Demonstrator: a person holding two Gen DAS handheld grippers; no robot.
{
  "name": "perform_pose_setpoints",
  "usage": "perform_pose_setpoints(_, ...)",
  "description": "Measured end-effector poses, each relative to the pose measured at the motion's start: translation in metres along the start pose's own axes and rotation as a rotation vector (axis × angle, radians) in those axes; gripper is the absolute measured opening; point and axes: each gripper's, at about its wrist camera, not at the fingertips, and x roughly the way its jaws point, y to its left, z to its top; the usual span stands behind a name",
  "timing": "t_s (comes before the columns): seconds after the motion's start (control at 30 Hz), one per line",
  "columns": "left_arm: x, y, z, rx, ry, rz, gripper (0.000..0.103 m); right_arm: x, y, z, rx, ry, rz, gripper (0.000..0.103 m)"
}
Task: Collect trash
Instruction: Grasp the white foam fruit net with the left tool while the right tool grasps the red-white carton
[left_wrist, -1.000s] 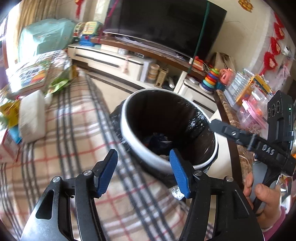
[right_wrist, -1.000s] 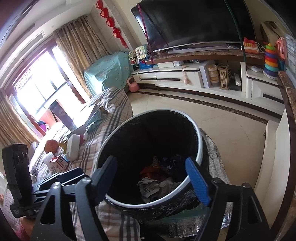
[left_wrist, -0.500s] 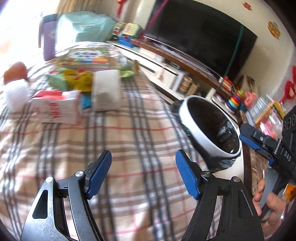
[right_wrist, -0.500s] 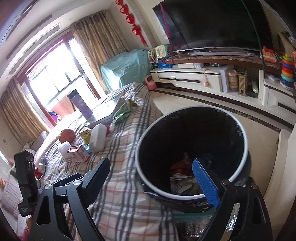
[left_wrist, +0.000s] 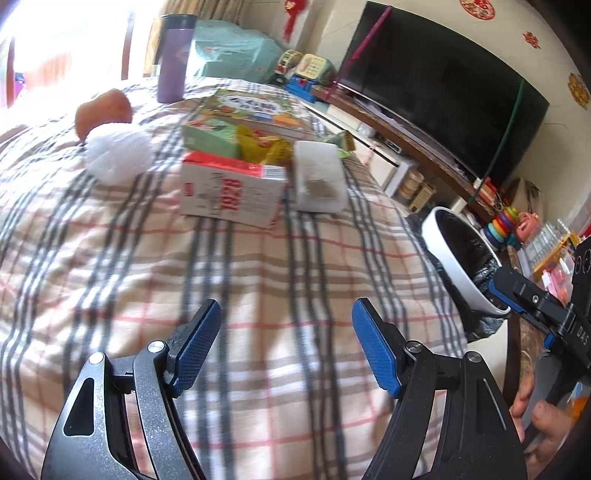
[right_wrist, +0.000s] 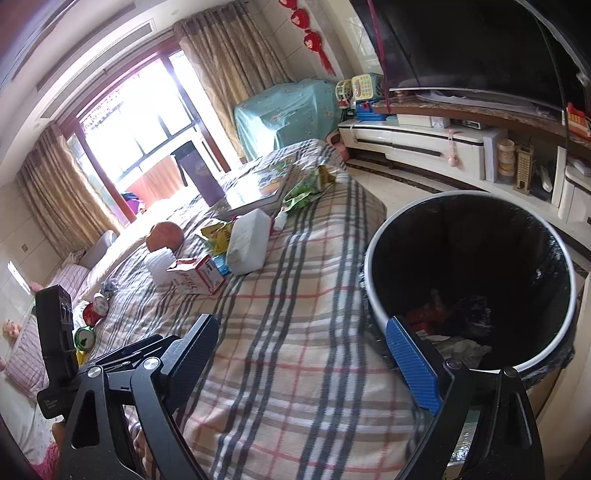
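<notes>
Left gripper, lower centre of its frame: jaws spread wide, holding nothing, above plaid-covered surface. Upper centre: white crumpled tissue wad, red-and-white cardboard carton, white rectangular block. Right gripper: jaws wide apart, nothing held. Right: white-rimmed, black-lined round trash bin, scraps inside.
</notes>
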Motion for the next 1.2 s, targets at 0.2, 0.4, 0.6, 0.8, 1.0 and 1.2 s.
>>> perform_pose_setpoints(0.2,-0.005,0.022,-0.003,-0.029,-0.009,0.036,0.075,0.020,0.022,-0.006,-0.032,0.034,0.045,0.097)
perform_pose_setpoints(0.4,-0.008,0.047,0.000,-0.057,-0.006,0.076,0.076,0.042,0.045,-0.008,-0.069,0.075,0.085,0.097)
perform_pose_setpoints(0.6,-0.010,0.077,0.006,-0.080,-0.003,0.123,0.077,0.065,0.063,-0.010,-0.100,0.114,0.113,0.097)
perform_pose_setpoints(0.8,-0.006,0.102,0.018,-0.106,0.007,0.147,0.079,0.088,0.084,-0.012,-0.141,0.160,0.132,0.100)
perform_pose_setpoints(1.0,-0.003,0.119,0.038,-0.091,-0.016,0.155,0.081,0.104,0.102,-0.004,-0.186,0.162,0.150,0.100)
perform_pose_setpoints(1.2,0.000,0.141,0.067,-0.101,-0.063,0.132,0.081,0.119,0.112,0.006,-0.221,0.162,0.179,0.100)
